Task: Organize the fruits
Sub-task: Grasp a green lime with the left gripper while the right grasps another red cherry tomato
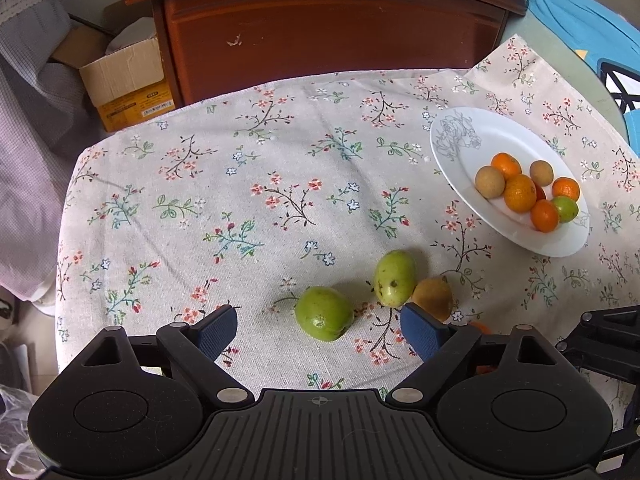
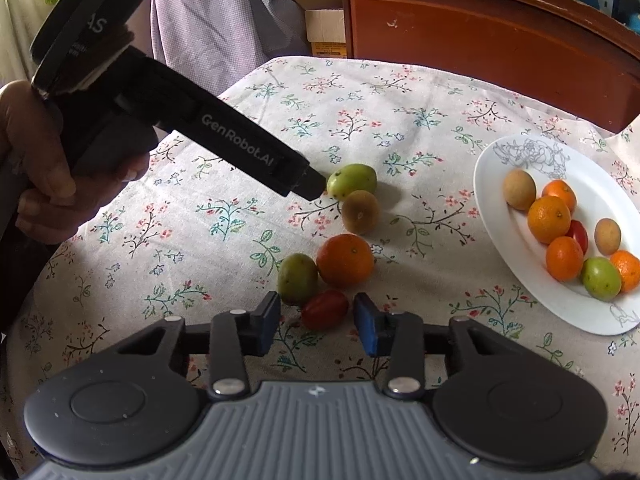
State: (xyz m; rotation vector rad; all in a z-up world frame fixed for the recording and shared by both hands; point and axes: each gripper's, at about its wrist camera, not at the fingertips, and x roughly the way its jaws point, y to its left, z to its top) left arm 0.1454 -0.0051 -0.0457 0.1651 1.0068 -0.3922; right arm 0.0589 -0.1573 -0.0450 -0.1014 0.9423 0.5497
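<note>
The right gripper [image 2: 316, 322] hangs low over the desk [image 2: 248, 92] with its fingers [image 2: 267, 320] partly closed around a small red tomato-like fruit [image 2: 324, 309]; a gap shows on both sides, so the pads do not seem to press on it yet. The fruit lies directly ahead, between the fingertips, with its long axis running roughly across from one finger towards the other, so closing would likely squeeze it end to end. A green fruit [image 2: 298, 278] sits just beside the left finger and an orange [image 2: 345, 260] just beyond, both touching or nearly touching the red one, which leaves little room. The left gripper [image 1: 318, 330] stands wide open and holds nothing; a green fruit [image 1: 324, 313] lies between its fingertips, nearer the right finger, with another green fruit [image 1: 394, 278] and a brownish one [image 1: 433, 298] just past it. The white plate [image 2: 496, 184], already holding several fruits, sits well apart to the right, nearer the right hand.
</note>
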